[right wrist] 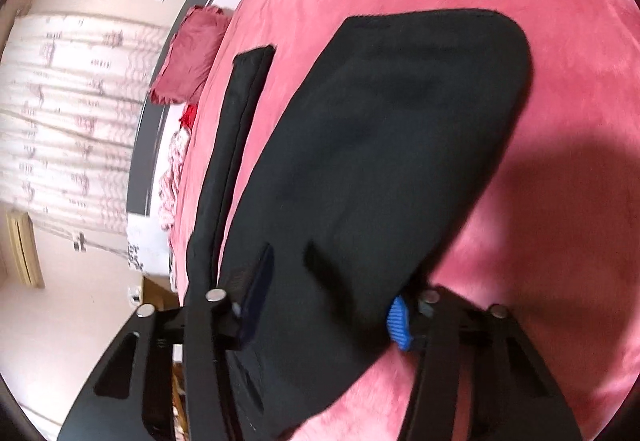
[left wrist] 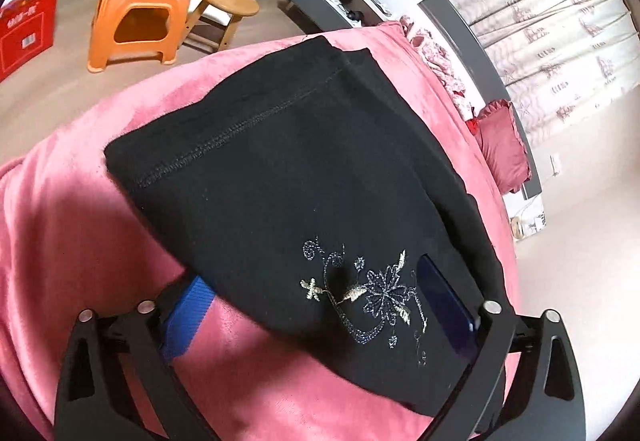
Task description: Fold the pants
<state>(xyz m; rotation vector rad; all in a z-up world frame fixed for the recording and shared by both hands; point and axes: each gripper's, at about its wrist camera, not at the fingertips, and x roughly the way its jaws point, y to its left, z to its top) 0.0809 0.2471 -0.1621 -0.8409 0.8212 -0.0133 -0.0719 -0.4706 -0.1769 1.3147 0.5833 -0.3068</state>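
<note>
The black pants lie folded on the pink bedspread, with a silver flower embroidery near me. My left gripper has its jaws wide apart around the near edge of the pants, one blue pad under the cloth on the left and one on top at the right. In the right wrist view the pants also fill the middle. My right gripper straddles their near end with its jaws apart, the blue pads at either side. A narrow strip of the pants lies to the left.
An orange plastic stool and a round wooden stool stand on the floor beyond the bed. A red cushion and patterned pillows lie at the grey headboard. Curtains hang behind the bed.
</note>
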